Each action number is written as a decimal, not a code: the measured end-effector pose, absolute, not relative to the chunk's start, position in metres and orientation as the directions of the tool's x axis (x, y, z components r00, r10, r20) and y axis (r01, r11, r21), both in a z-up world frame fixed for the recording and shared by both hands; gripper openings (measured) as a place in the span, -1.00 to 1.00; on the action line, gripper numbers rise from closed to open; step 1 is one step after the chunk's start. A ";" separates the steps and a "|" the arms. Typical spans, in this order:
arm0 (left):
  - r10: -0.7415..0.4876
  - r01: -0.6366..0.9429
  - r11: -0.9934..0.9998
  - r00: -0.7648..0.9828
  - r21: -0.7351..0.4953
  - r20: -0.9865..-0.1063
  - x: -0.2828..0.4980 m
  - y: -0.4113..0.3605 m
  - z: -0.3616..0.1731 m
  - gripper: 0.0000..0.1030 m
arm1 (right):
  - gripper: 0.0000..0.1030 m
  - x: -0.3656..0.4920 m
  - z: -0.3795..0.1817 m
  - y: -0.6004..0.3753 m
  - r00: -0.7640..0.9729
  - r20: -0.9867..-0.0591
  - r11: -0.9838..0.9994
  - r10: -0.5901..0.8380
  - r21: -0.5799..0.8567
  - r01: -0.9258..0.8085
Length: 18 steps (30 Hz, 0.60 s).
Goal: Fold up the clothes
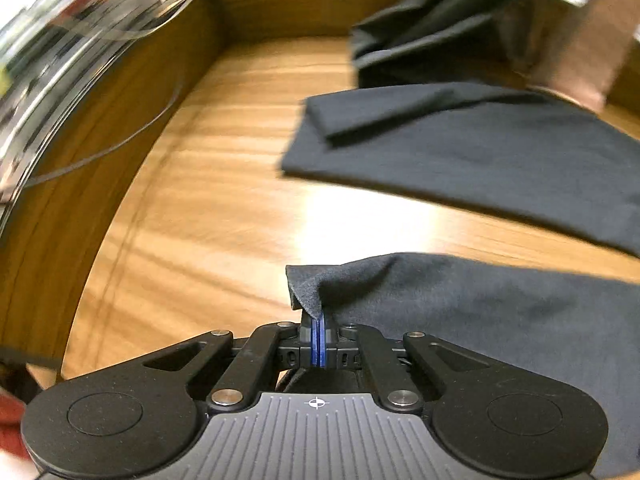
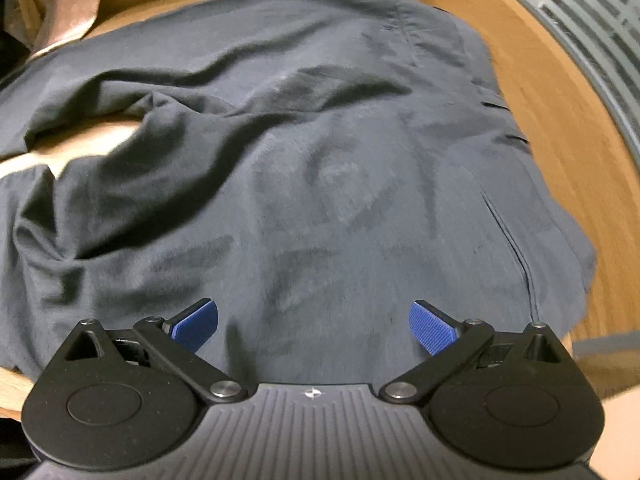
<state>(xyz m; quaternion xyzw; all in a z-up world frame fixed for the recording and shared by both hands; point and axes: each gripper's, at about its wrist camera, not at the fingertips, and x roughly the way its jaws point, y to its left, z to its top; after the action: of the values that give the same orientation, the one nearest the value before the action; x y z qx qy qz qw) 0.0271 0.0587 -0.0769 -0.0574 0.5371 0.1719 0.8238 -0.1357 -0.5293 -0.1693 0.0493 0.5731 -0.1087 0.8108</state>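
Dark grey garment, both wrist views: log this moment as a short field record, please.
surface: wooden table
garment: dark grey garment, spread out and wrinkled, not yet folded flat
left gripper: shut on a corner of the garment, lifting it slightly
right gripper: open, above the cloth, holding nothing
other: second dark cloth bunched at the far edge
image quality: motion blur in both views

Both wrist views are looking forward and down, hovering close over the dark garment (their shared ground) lying on the wooden table.
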 end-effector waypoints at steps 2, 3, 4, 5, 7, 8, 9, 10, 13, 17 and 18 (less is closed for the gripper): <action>0.264 -0.400 0.909 0.339 0.116 -0.903 0.019 0.074 -0.073 -0.93 | 0.99 -0.128 -0.168 -0.525 0.331 -0.939 0.983 -0.096 -0.037 0.180; 0.272 -0.415 0.903 0.340 0.117 -0.900 0.018 0.080 -0.071 -0.93 | 0.99 -0.124 -0.167 -0.522 0.337 -0.938 0.988 -0.084 -0.033 0.153; 0.279 -0.428 0.896 0.341 0.116 -0.898 0.017 0.085 -0.069 -0.93 | 0.99 -0.121 -0.165 -0.517 0.346 -0.935 0.992 -0.076 -0.037 0.119; 0.290 -0.431 0.894 0.346 0.123 -0.892 0.016 0.088 -0.066 -0.93 | 0.99 -0.118 -0.162 -0.509 0.356 -0.931 0.995 -0.073 -0.043 0.090; 0.300 -0.427 0.895 0.355 0.132 -0.885 0.011 0.091 -0.061 -0.93 | 0.99 -0.113 -0.156 -0.495 0.376 -0.924 0.998 -0.066 -0.057 0.033; 0.305 -0.425 0.895 0.360 0.136 -0.881 0.008 0.093 -0.059 -0.93 | 0.99 -0.111 -0.153 -0.488 0.386 -0.920 0.998 -0.064 -0.063 0.018; 0.301 -0.420 0.898 0.361 0.134 -0.883 0.007 0.097 -0.057 -0.93 | 0.99 -0.110 -0.150 -0.482 0.392 -0.918 0.998 -0.062 -0.062 0.013; 0.292 -0.413 0.902 0.362 0.128 -0.885 0.006 0.100 -0.056 -0.93 | 0.99 -0.109 -0.147 -0.475 0.398 -0.915 0.998 -0.059 -0.060 0.009; 0.263 -0.389 0.914 0.355 0.115 -0.897 0.001 0.114 -0.055 -0.93 | 0.99 -0.107 -0.139 -0.454 0.412 -0.909 0.998 -0.058 -0.057 0.015; 0.241 -0.314 0.940 0.333 0.134 -0.912 -0.002 0.130 -0.067 -0.91 | 0.99 -0.106 -0.133 -0.423 0.415 -0.907 0.997 -0.077 -0.057 0.061; 0.244 -0.288 0.946 0.328 0.150 -0.913 -0.002 0.134 -0.072 -0.88 | 0.99 -0.107 -0.134 -0.414 0.412 -0.908 0.996 -0.081 -0.056 0.073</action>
<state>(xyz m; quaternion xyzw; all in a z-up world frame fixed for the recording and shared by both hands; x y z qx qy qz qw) -0.0017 0.1336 -0.0722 -0.0197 0.5562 0.1633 0.8146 -0.1065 -0.4143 -0.1338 -0.0038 0.5403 -0.0457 0.8402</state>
